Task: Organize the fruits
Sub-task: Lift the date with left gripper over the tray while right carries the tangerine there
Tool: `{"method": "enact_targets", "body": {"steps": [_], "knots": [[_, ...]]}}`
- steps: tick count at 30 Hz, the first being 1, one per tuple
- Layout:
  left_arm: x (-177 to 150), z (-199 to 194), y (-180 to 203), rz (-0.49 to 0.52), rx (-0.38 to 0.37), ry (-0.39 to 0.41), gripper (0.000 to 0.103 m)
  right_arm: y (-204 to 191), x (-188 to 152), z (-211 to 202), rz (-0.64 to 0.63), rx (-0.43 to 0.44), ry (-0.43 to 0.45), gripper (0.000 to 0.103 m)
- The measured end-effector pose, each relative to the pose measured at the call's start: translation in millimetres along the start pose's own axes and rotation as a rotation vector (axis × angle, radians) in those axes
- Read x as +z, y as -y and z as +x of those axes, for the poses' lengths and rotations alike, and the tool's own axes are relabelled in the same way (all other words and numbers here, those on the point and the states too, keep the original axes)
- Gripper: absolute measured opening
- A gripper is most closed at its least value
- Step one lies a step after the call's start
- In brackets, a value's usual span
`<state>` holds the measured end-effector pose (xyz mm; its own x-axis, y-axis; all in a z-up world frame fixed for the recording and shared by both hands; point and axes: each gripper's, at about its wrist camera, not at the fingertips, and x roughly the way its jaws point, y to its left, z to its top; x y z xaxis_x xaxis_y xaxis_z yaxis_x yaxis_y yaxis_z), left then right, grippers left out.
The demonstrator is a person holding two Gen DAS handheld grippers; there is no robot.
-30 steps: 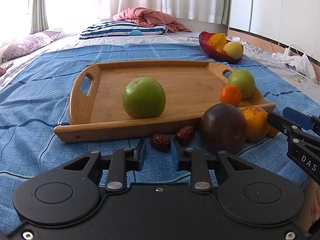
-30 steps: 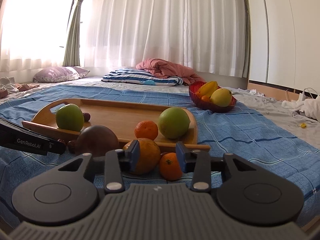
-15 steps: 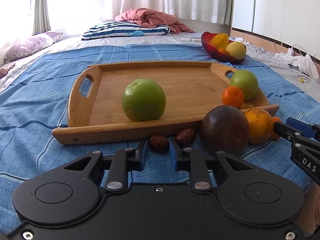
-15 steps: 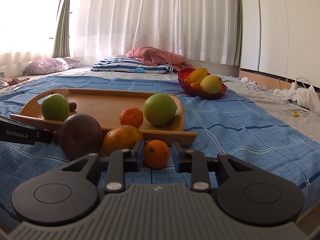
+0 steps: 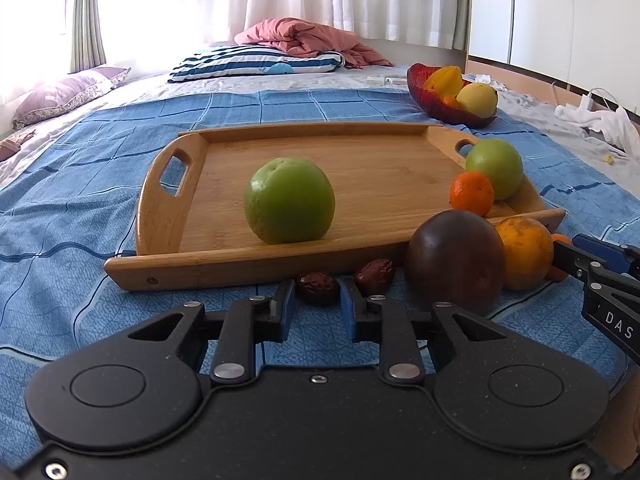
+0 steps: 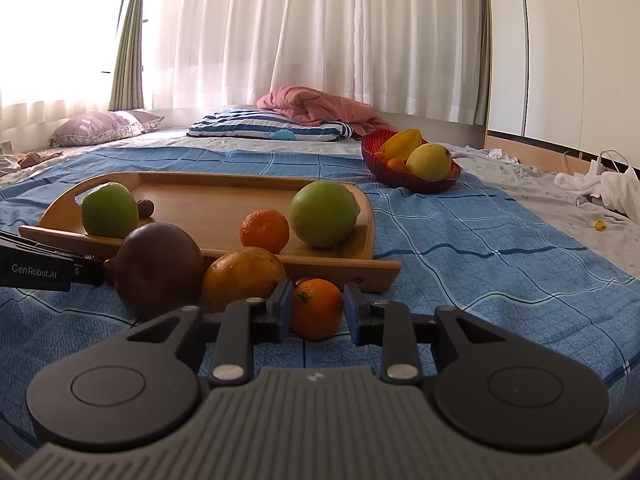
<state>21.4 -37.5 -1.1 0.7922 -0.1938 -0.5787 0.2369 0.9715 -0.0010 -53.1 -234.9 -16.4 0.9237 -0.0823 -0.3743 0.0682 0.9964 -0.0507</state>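
A wooden tray [image 5: 384,160] lies on the blue bedspread and holds a green fruit [image 5: 289,200], a second green fruit [image 5: 495,167] and a small orange [image 5: 471,193]. In front of the tray lie two dark red dates [image 5: 318,287] [image 5: 374,271], a dark purple fruit [image 5: 456,260] and a yellow-orange fruit [image 5: 524,252]. My left gripper [image 5: 317,302] is open, its fingers on either side of the nearer date. My right gripper [image 6: 316,312] is open around a small mandarin [image 6: 317,308] on the bedspread. The tray also shows in the right wrist view [image 6: 200,200].
A red bowl [image 6: 408,176] with yellow and orange fruit sits on the bed behind the tray on the right. A striped pillow [image 5: 256,60] and a pink blanket [image 5: 312,40] lie at the back. White cloth and cables [image 6: 600,184] lie at the far right.
Both grippers have moved forward and down. The left fingers now flank the nearer date, and the right fingers now flank the small mandarin.
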Motion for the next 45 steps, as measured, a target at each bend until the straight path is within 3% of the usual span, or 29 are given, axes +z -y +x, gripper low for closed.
{"method": "enact_targets", "body": {"steps": [3, 10, 19, 28, 45], "knots": [[0.3, 1.3, 0.3, -0.002, 0.003, 0.001, 0.025, 0.7, 0.2, -0.1, -0.005, 0.005, -0.005, 0.038], [0.5, 3.3, 0.5, 0.0, 0.006, 0.003, 0.025, 3.8, -1.3, -0.9, 0.01, 0.002, -0.009, 0.053], [0.4, 4.1, 0.5, -0.001, 0.009, 0.003, 0.026, 3.5, -5.3, -2.3, 0.004, 0.027, -0.046, 0.055], [0.5, 6.3, 1.3, 0.013, 0.027, 0.007, 0.026, -1.8, -8.9, 0.8, -0.022, -0.001, -0.055, 0.055], [0.3, 10.3, 5.1, 0.023, 0.049, 0.004, 0.026, 7.7, 13.5, 26.1, -0.027, -0.018, -0.166, 0.061]]}}
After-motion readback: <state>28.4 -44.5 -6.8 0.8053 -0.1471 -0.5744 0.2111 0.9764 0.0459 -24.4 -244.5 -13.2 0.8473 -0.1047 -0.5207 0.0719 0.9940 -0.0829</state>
